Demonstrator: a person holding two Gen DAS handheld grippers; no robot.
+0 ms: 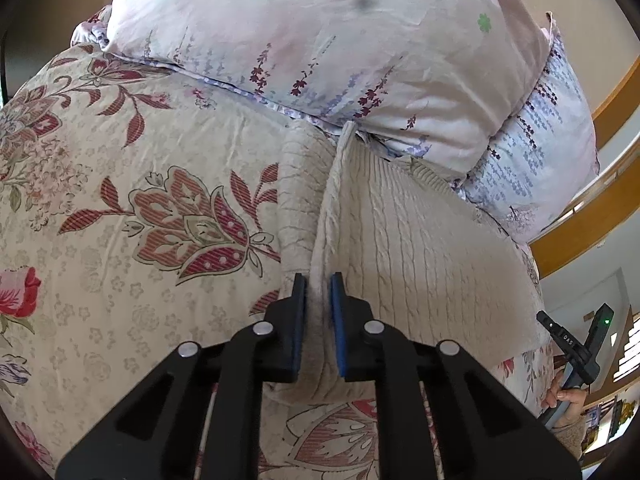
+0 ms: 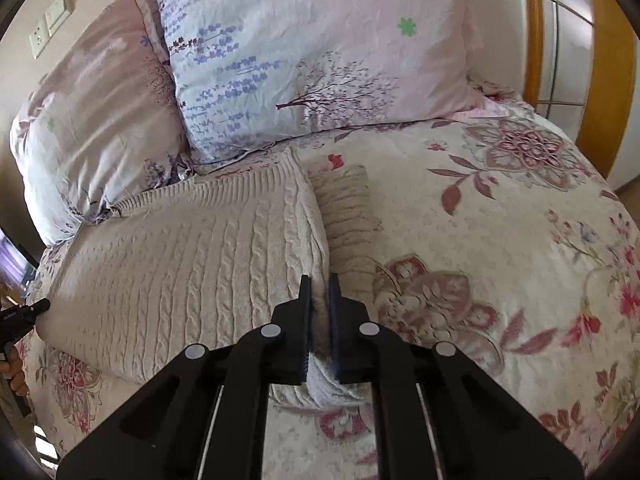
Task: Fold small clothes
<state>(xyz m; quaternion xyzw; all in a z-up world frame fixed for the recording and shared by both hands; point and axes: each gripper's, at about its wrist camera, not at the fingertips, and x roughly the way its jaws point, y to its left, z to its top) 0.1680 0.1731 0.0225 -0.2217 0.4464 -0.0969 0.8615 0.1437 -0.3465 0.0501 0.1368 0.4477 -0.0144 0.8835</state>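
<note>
Cream cable-knit sweater [image 2: 192, 256] lying on the floral bedspread [image 2: 500, 240], below the pillows [image 2: 320, 60]

Its ribbed hem points toward the pillows, cables running lengthwise away from me. My left gripper [image 1: 318, 300] and right gripper [image 2: 320, 304] each pinch a raised side edge, jaws nearly closed on the knit

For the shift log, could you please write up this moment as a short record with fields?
surface: bed with floral bedspread
garment: cream cable-knit sweater, lying flat, ribbed hem toward the pillows
left gripper: shut on the sweater's left edge, fold of knit between the pads
right gripper: shut on the sweater's right edge
sleeve: lies out on the bedspread, beside the body on the right
pillows: at the head of the bed, just beyond the hem
fold state: both side edges pinched, not yet folded over
</note>
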